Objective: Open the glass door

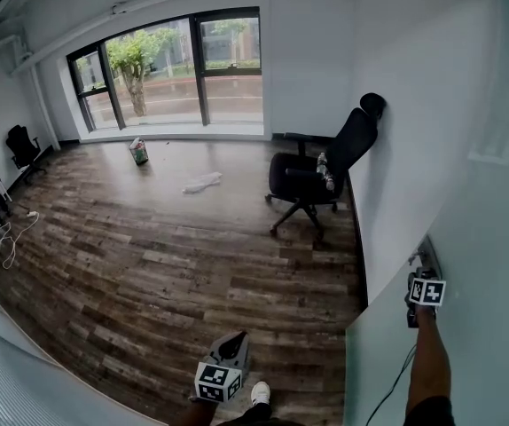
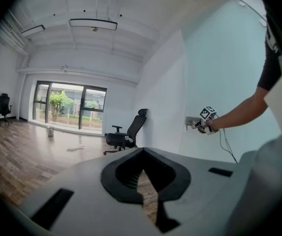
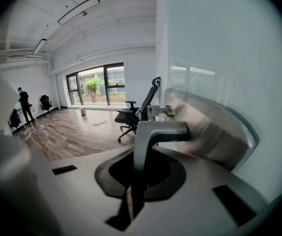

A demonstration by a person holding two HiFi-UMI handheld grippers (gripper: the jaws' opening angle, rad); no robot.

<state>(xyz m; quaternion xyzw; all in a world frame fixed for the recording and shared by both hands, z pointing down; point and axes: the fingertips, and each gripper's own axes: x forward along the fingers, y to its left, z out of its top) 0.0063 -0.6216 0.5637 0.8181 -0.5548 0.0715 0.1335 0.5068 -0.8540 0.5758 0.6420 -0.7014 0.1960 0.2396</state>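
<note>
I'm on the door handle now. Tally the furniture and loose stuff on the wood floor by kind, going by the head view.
Office chairs: 2
Bucket: 1
White cloth: 1
White cable: 1
Total: 5

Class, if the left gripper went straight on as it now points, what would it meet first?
Nothing close: ahead of the left gripper the way looks free over the brown wooden floor, probably ending at the black office chair; depth unclear.
</note>
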